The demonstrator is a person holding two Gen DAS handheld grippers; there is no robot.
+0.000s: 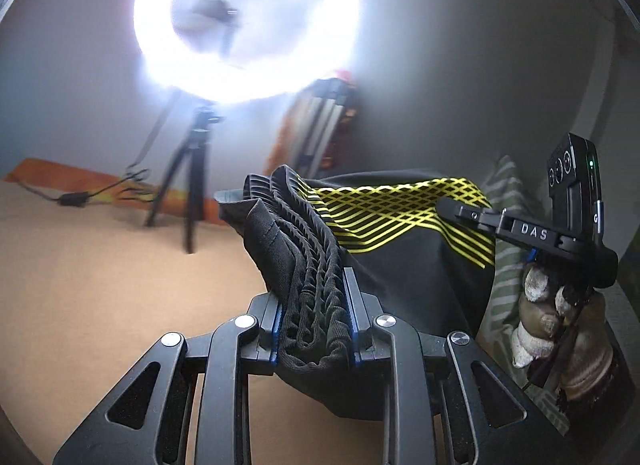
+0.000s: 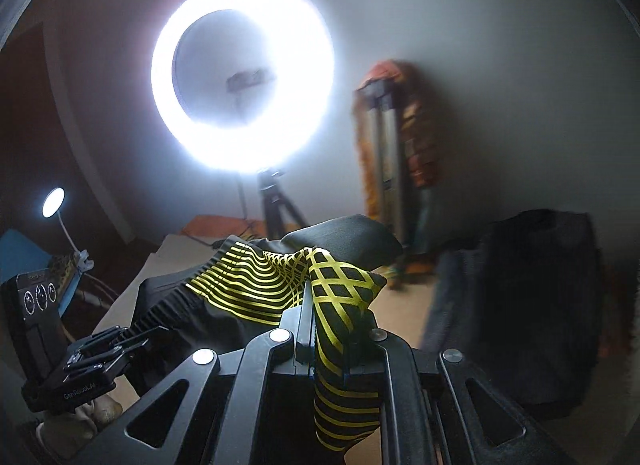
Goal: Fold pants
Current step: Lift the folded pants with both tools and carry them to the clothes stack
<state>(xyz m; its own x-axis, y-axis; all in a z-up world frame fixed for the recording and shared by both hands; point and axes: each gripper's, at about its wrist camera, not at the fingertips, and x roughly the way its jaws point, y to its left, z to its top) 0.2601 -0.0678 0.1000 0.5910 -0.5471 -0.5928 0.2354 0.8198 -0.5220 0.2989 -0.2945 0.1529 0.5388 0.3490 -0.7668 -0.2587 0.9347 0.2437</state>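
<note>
Your left gripper (image 1: pixel 314 325) is clenched on the gathered elastic waistband (image 1: pixel 312 265) of the pants (image 1: pixel 400 257), nearest the lens. To the right of that waistband, your right gripper (image 2: pixel 314 329) grips a bunch of the yellow lattice print (image 2: pixel 340 289). Between the two, the pants hang lifted above the tan table (image 1: pixel 100 265), in front of the ring light (image 1: pixel 248 25) on its tripod (image 1: pixel 192 193). A dark heap (image 2: pixel 520 305) lies on the table well to the right of the pants.

Risks, as I judge them: the right grip holds only a thin pinch of slick printed fabric, so a sharp tug could pull it free and drop that side. The bunched waistband could also set down crumpled, spoiling the fold.

The stretch of cloth you hold runs left to right between your grippers, sagging in the middle. The legs fall out of view, so I cannot tell which way they point.
</note>
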